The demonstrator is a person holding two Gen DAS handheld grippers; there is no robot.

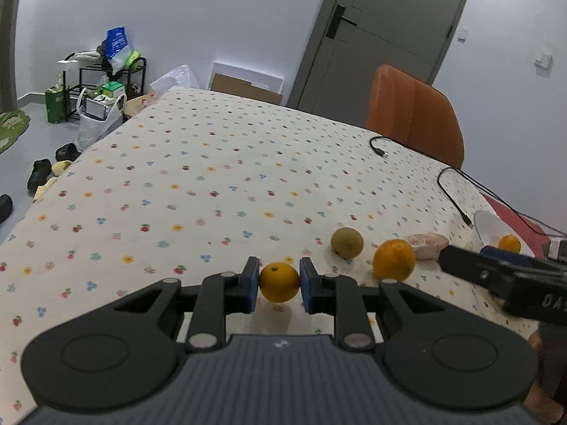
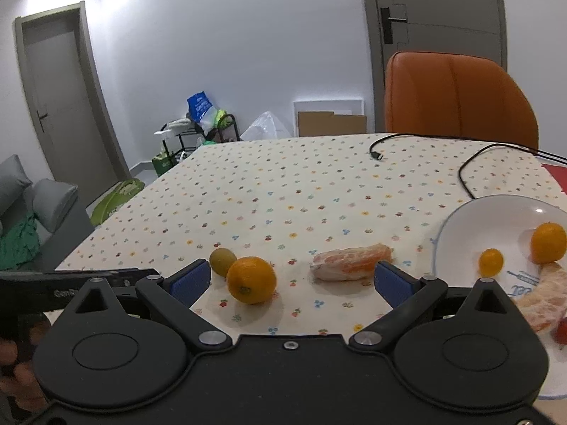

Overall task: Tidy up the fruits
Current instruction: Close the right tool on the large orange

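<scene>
My left gripper is shut on a small orange, held just above the flowered tablecloth. To its right lie a green-brown kiwi, a larger orange and a peeled citrus piece. My right gripper is open, low over the cloth, with the larger orange and the peeled piece ahead between its fingers; the kiwi sits behind the orange. The white plate at right holds a small orange, another orange and peeled segments.
Two black cables trail across the far right of the table. An orange chair stands behind the table. A red mat lies under the plate's far side. Shoes, bags and a rack occupy the floor at left.
</scene>
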